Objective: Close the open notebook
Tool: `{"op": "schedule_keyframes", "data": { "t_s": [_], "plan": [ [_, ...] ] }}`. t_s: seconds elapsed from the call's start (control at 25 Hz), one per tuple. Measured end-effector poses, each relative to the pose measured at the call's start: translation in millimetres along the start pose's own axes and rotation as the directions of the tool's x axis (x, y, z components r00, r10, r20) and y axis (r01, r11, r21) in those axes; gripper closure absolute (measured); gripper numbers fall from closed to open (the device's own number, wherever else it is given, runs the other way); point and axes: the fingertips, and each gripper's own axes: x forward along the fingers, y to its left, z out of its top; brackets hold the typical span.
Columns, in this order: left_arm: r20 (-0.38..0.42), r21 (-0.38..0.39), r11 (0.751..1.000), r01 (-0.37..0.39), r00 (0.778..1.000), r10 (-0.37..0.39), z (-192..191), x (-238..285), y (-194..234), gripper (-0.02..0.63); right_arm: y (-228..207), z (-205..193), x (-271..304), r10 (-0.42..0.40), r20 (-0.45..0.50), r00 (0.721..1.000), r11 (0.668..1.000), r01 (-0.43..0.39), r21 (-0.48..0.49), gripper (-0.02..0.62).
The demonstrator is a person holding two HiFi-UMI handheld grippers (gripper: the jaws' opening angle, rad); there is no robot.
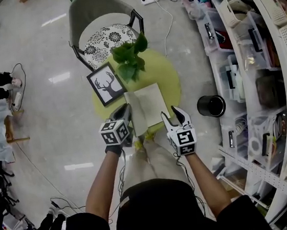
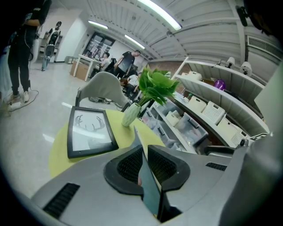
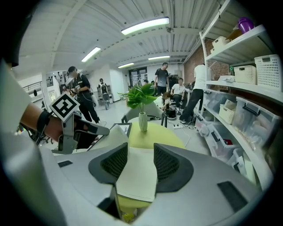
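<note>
Round yellow-green tabletop (image 1: 171,73) holds open white-paged notebook (image 1: 150,104), long axis away from person. Left gripper (image 1: 126,109) fingers clamp its raised cover (image 2: 151,189), edge-on in left gripper view only; right gripper (image 1: 171,113) fingers apart around flat page.

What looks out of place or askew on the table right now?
Nothing is spilled or damaged. The only oddity is expected: the left cover of the notebook stands on edge, pinched in the left gripper, while its right page lies flat below the open right gripper. The vase stands upright beside the picture frame.
</note>
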Motion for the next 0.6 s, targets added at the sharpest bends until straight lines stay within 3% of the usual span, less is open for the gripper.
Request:
{"op": "schedule_keyframes", "data": {
  "t_s": [0.6],
  "plan": [
    [-0.016, 0.005, 1.000, 0.025, 1.000, -0.025, -1.7, 19.2, -13.7, 0.552, -3.3, -5.8, -1.3, 0.000, 0.006, 1.000, 0.999, 0.000, 0.042, 0.413]
  ]
}}
